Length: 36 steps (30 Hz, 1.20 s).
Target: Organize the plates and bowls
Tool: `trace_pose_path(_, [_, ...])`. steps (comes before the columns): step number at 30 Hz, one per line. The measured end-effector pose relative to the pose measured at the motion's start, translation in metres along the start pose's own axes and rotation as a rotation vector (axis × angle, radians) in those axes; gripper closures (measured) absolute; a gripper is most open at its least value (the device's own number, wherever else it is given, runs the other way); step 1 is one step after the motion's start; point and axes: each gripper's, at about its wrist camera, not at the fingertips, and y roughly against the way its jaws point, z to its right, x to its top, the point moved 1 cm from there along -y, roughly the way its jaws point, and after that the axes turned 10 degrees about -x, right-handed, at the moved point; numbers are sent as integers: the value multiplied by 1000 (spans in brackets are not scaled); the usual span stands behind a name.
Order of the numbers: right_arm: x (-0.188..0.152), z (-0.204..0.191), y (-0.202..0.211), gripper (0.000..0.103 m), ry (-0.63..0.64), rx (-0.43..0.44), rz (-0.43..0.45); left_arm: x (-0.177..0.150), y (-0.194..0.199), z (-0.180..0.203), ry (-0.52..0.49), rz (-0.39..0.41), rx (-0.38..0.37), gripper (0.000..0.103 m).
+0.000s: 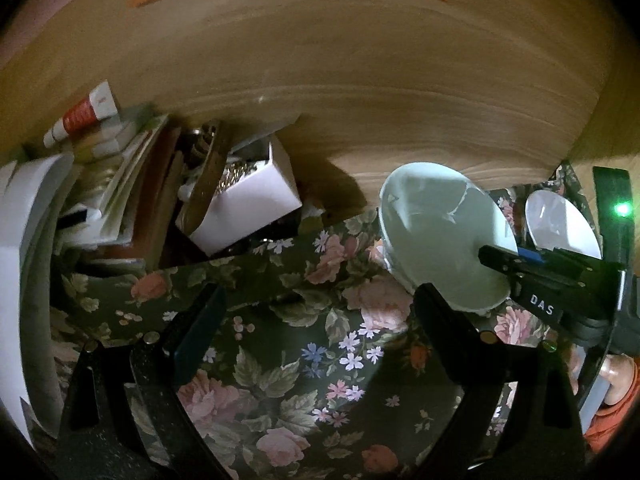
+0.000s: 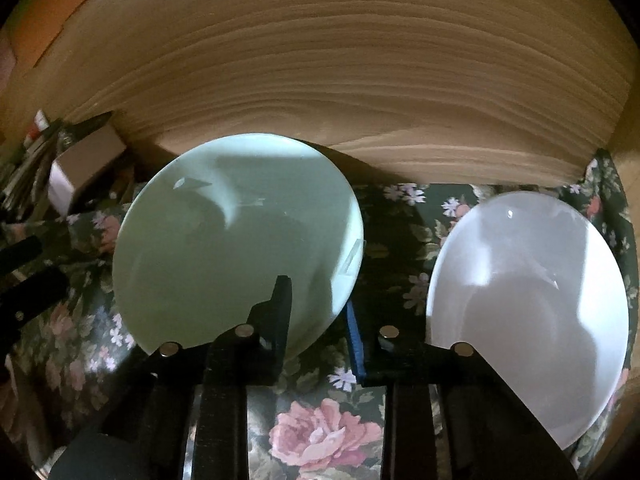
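Observation:
A pale green bowl [image 2: 224, 240] sits on the floral tablecloth [image 2: 320, 432], and a white bowl [image 2: 528, 312] sits to its right. My right gripper [image 2: 320, 312] is open, its jaws straddling the green bowl's right rim: the left finger inside the bowl, the blue-padded right finger outside. In the left wrist view the green bowl [image 1: 436, 232] and white bowl [image 1: 560, 220] lie at right, with the right gripper [image 1: 520, 264] at the green bowl's rim. My left gripper [image 1: 316, 312] is open and empty above the cloth, left of the green bowl.
A wooden wall [image 1: 360, 80] stands behind the table. At the left is clutter: a white box [image 1: 248, 208], stacked books and papers [image 1: 120, 184] and a red-and-white tube [image 1: 84, 112]. A white curved object [image 1: 20, 240] fills the far left edge.

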Motion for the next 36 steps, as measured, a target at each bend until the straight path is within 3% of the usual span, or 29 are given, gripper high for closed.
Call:
trace_pose_path(8, [-22,-23,17,83,92,91,-15,-5,3,-2,8,-3,-13,8])
trace_pose_path(12, [-36,-32,30,83,115,127,-29,-11,1,-2,-2,-28,-2,17])
trace_pose_path(18, [-44,-26,41,79,94,110,-31,-21,-6,-3,-18,-81,-2,27])
trace_pose_path(21, [-55,-10,49,66,49,107,-23,-25,-9,-2,-25,-103,-13,37])
trace_pose_path(26, [-48,-17,38,66,41,109,-36,-28,-17,0,-43,-140,-33,60])
trace_pose_path(28, [-46,-21,32,77,33,127,-49,-29,-19,0,-50,-152,-39,74])
trace_pose_path(30, [-45,-24,30,83,36,145,-52,-29,-21,2,-54,-162,-48,77])
trace_pose_path(33, [-44,-25,32,84,35,136,-36,-30,-22,5,-67,-166,-54,87])
trace_pose_path(36, [-44,-24,35,84,22,135,-40,-31,-22,10,-87,-156,-35,87])
